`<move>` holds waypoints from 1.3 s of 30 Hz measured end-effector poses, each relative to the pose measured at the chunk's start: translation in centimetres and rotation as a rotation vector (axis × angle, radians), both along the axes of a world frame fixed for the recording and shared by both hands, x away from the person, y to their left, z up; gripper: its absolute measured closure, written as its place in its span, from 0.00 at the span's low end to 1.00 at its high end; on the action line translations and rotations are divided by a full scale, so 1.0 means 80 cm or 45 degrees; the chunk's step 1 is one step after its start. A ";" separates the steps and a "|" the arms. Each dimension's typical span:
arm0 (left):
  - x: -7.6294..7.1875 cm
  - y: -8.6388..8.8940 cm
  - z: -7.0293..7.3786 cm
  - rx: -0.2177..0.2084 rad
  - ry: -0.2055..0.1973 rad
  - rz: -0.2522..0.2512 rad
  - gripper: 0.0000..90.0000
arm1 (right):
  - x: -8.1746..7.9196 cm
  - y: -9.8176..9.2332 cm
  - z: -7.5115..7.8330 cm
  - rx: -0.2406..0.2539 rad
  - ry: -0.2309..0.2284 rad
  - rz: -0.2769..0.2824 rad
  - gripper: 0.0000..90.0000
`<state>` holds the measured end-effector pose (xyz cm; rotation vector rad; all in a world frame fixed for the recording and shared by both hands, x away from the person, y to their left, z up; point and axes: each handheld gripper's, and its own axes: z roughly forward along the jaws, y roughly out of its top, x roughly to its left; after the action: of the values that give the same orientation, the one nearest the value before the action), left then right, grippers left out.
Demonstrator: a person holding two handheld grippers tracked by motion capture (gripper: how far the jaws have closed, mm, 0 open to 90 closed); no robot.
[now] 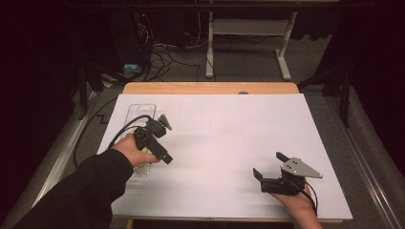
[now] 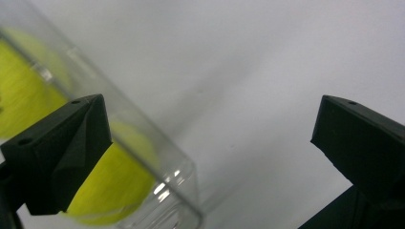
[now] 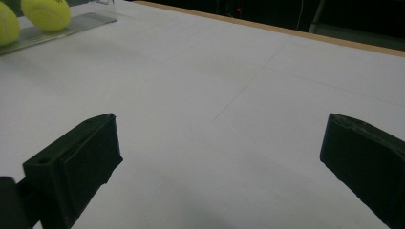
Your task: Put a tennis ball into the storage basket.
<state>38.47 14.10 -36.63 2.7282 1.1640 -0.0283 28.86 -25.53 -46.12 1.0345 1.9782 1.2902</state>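
A clear, boxy plastic case [image 2: 157, 171] of fuzzy yellow balls [image 2: 112, 186] lies on the white tabletop [image 1: 229, 133]; both tongs gape wide, empty.

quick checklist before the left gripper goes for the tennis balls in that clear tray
1. Left gripper jaws open: ok, wide apart with nothing between them.
2. Clear tray flat on the white table sheet: ok.
3. Tennis balls inside the tray: ok, two seen in the right gripper view.
4. Left gripper centred over a ball: not ok, the tray sits off to one jaw's side.
5. Right gripper clear of the tray: ok, open, far across the table.
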 end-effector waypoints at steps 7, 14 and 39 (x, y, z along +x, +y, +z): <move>-0.004 -0.036 -0.014 -0.011 0.013 -0.062 0.00 | -0.001 -0.001 0.000 0.005 -0.002 0.000 0.00; -0.020 -0.052 -0.047 -0.120 -0.032 -0.056 0.00 | -0.001 0.001 -0.001 0.000 0.002 0.007 0.00; -0.080 -0.005 -0.102 -0.904 -0.707 0.051 0.00 | -0.010 -0.001 -0.001 0.060 0.003 0.001 0.00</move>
<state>32.05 13.67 -44.80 1.9110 0.8299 0.2539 28.07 -25.58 -46.17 1.0578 1.9587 1.3429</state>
